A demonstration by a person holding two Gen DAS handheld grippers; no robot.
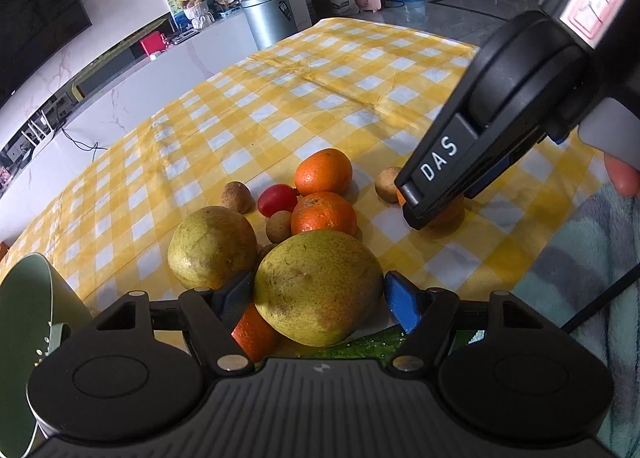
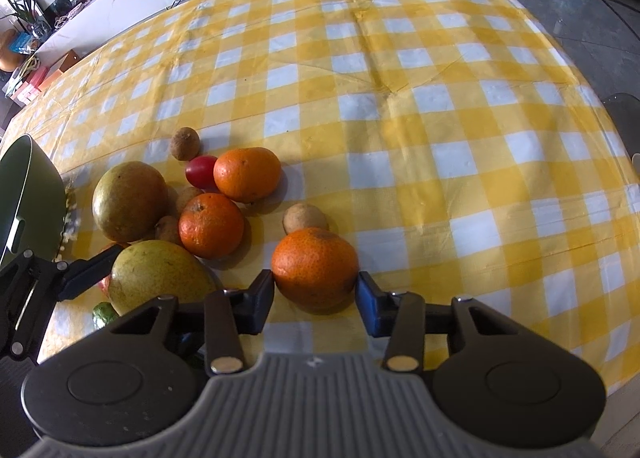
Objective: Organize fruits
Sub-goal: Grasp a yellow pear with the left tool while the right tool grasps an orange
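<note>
The right gripper pinches, seemingly in contact, a round orange tangerine on the yellow checked tablecloth (apart from the pile), while the spread left gripper straddles a speckled green-yellow pear, ready for lifting.

Bright daylight, sharp, fisheye-warped edges

Ahead of my right gripper and to its right, the checked tablecloth lies bare, open room to pass. One tangerine fills the gap between its fingers, with a small brown fruit just behind. To its left the way is crowded: two more tangerines, two large green-yellow fruits and my left gripper, which straddles the nearer large fruit. Farthest left stands a green container.
</note>
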